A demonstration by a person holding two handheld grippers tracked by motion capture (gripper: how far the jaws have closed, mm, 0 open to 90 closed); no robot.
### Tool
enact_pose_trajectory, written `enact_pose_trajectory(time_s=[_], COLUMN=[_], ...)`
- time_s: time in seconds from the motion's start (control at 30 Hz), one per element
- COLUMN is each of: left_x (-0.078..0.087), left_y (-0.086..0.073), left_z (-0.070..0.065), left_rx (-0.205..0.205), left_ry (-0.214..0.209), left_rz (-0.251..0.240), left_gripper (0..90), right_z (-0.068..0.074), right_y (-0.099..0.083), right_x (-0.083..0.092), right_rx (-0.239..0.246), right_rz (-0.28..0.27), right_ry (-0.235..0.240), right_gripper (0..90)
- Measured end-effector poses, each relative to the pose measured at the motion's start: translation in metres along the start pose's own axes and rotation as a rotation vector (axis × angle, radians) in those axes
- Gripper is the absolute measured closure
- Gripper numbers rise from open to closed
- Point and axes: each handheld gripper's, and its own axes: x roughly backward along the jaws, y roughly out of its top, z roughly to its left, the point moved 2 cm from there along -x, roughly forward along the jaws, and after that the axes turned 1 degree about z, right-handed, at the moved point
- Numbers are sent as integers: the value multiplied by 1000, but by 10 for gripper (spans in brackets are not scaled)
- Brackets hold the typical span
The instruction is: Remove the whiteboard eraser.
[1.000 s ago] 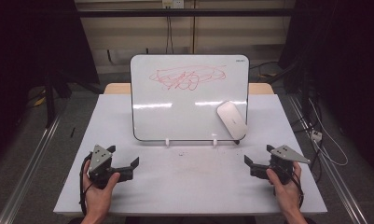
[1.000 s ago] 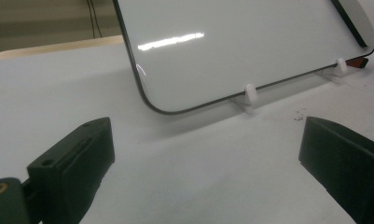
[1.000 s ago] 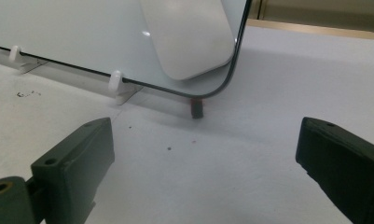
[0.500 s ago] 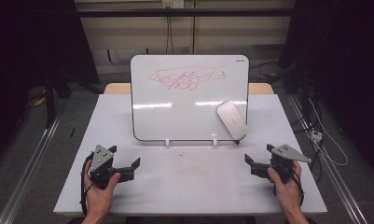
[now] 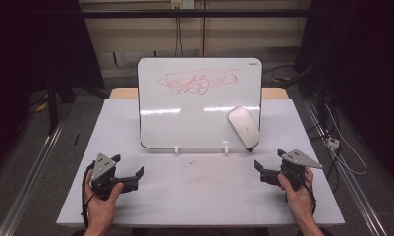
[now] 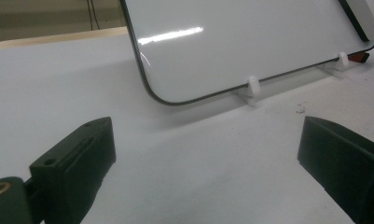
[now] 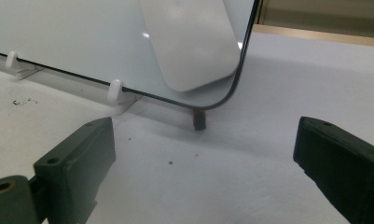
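From the high view, your left gripper and right gripper both rest gaping and empty on the surface, well apart from the whiteboard with its red scribble; the eraser clings at the board's lower right.

Left gripper view: the board stands on small white clips; a push could tip it.

Right gripper view: a glancing pinch on the eraser may slide it off, or hit the red-tipped marker underneath.

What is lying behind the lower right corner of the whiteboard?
A small dark object with a red part sticks out from behind the whiteboard, below the eraser. The whiteboard covers the rest, so I cannot identify it.
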Motion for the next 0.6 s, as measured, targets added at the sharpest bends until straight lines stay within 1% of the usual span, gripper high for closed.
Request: enact_pose_trajectory(time_s=[0.13, 0.2, 0.23, 0.3, 0.33, 0.37, 0.4, 0.43, 0.6], left_x=[1, 1, 0, -1, -1, -2, -3, -3, -3], left_y=[1, 2, 2, 2, 2, 2, 2, 2, 1], left_z=[-2, -3, -4, -4, -5, -5, -5, -4, -4], left_rx=[6, -4, -3, -8, -17, -17, -12, -17, -16], left_ry=[3, 8, 5, 4, 7, 7, 4, 6, 3], left_rz=[-4, -2, -2, 3, 7, 6, 6, 13, 13], left_gripper=[41, 41, 41, 41, 41, 41, 41, 42, 41], right_z=[1, 2, 2, 2, 2, 3, 3, 4, 12], right_y=[3, 5, 8, 14, 17, 20, 22, 24, 34], right_x=[1, 0, 0, 0, 0, -1, -2, -4, -15], right_rx=[6, 20, 30, 46, 50, 62, 72, 85, 145], right_rz=[-9, -7, -11, -21, -31, -33, -24, -24, 3], right_ry=[-2, -5, -2, 12, 9, 6, 4, 3, -3], right_gripper=[56, 57, 57, 49, 49, 51, 52, 50, 63])
